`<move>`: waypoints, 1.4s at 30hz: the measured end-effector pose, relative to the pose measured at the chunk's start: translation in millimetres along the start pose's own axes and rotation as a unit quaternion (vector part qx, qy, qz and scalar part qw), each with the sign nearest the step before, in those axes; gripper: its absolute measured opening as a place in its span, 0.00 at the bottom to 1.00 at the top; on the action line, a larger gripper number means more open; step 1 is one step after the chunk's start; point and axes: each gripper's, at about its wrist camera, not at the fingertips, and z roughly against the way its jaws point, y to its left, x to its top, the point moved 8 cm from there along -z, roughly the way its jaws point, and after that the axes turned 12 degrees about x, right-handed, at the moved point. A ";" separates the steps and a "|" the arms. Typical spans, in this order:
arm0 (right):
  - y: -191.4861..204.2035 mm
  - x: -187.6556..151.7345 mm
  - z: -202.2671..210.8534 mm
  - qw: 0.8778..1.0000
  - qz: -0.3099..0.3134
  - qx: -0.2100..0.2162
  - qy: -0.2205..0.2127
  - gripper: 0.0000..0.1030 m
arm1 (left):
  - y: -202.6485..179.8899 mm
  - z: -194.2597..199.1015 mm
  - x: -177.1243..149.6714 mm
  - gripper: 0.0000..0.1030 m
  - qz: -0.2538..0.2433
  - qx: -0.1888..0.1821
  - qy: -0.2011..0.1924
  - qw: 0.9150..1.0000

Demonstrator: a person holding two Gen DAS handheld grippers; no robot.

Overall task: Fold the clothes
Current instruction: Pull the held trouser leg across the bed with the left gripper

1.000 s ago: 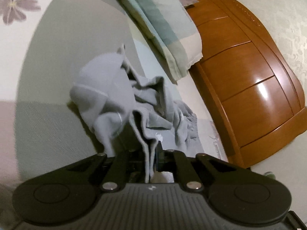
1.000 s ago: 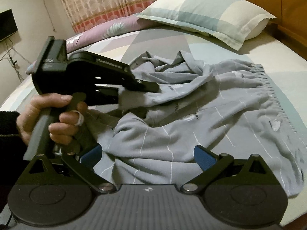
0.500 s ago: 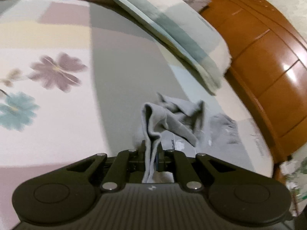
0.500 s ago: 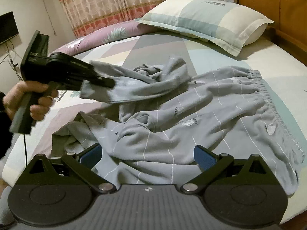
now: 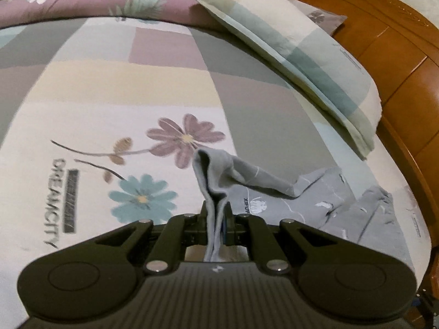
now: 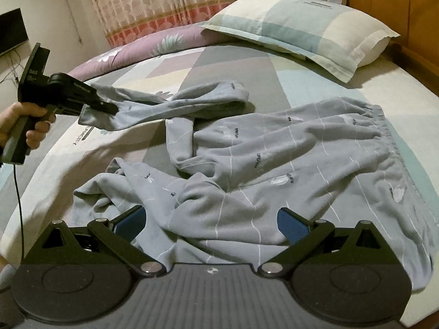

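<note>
- Across the middle of the bed: grey trousers, crumpled, printed with thin white lines and small dark lettering, elastic waistband toward the right edge of the right wrist view.
- One trouser leg lifted clear of the sheet, stretched leftward from the heap to the left claw.
- Left claw clamped tight on the hem of that leg; in the left wrist view the cloth rises in a folded ridge from between the closed fingers of the left claw.
- Held by a hand around the pistol grip, cable hanging below.
- Right claw spread wide, blue pads on either side of the near bunched cloth, gripping nothing; contact with the fabric impossible to tell.
- Other leg bunched in folds just ahead of the right claw.
- Under the trousers: patchwork sheet with printed flowers.
- Farther off: checked pillow at the head end, wooden headboard behind it, patterned curtain beyond the bed.
</note>
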 end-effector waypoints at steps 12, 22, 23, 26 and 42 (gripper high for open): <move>6.3 7.3 -13.6 1.000 0.008 0.001 0.008 1.00 | 59.6 13.1 35.5 0.05 0.016 0.063 -0.030 0.997; 9.9 13.4 -21.5 1.000 0.015 -0.002 0.012 1.00 | 118.5 13.2 57.0 0.05 0.041 0.117 -0.038 0.992; 10.7 14.2 -22.6 1.000 0.016 -0.001 0.012 1.00 | 123.4 13.2 58.3 0.05 0.044 0.121 -0.038 0.991; 13.3 16.3 -26.0 1.000 0.019 -0.001 0.014 1.00 | 135.6 10.3 61.9 0.05 0.052 0.128 -0.033 0.990; 21.5 21.3 -39.2 0.999 0.034 -0.005 0.029 1.00 | 186.8 -18.9 73.0 0.05 0.064 0.171 -0.006 0.983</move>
